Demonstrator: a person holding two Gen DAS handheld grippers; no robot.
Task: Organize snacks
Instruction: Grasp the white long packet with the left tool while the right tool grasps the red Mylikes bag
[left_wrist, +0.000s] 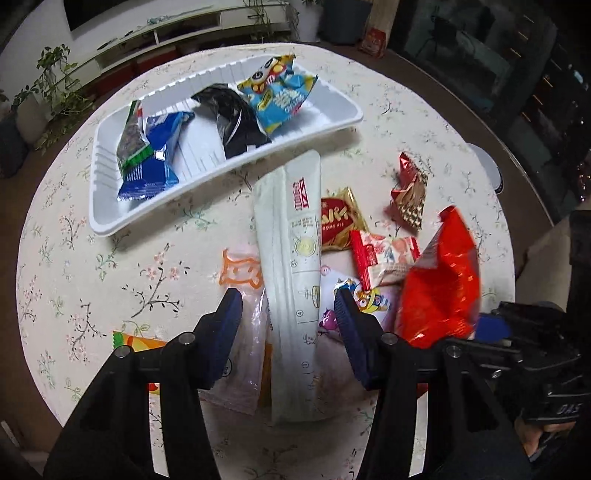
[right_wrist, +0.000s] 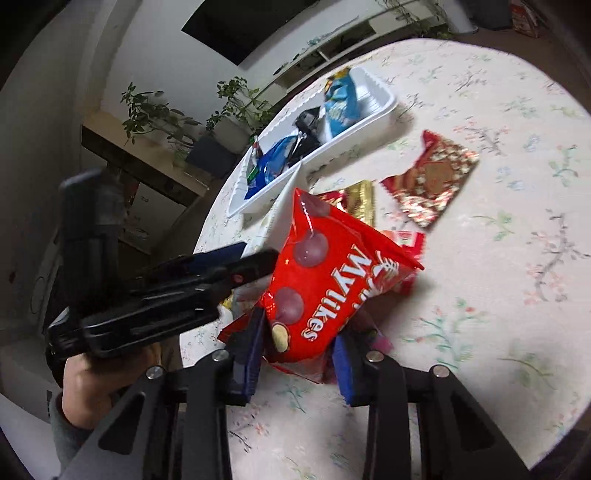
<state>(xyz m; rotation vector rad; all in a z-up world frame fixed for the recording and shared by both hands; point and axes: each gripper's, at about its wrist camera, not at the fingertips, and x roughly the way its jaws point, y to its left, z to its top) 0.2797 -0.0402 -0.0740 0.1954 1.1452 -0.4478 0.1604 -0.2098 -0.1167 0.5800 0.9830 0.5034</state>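
Observation:
A long white packet (left_wrist: 291, 258) lies over a heap of loose snacks on the floral table. My left gripper (left_wrist: 288, 321) points down at it, its blue pads (left_wrist: 229, 325) standing either side of the packet with a gap on both sides, so it is open. My right gripper (right_wrist: 297, 360) is shut on the lower end of a red Mylikes bag (right_wrist: 325, 280), which is lifted and tilted over the heap; the left wrist view shows that bag (left_wrist: 439, 280) at the right. The white tray (left_wrist: 110, 221) holds several packets behind the heap.
Around the heap lie a red-and-gold foil packet (left_wrist: 408, 192), a red pie packet (left_wrist: 340, 221), a pink-white packet (left_wrist: 384, 254), a cartoon packet (left_wrist: 369, 299), a clear packet with an orange outline (left_wrist: 240, 273) and an orange-green packet (left_wrist: 136, 341). The round table's edge curves beyond the tray.

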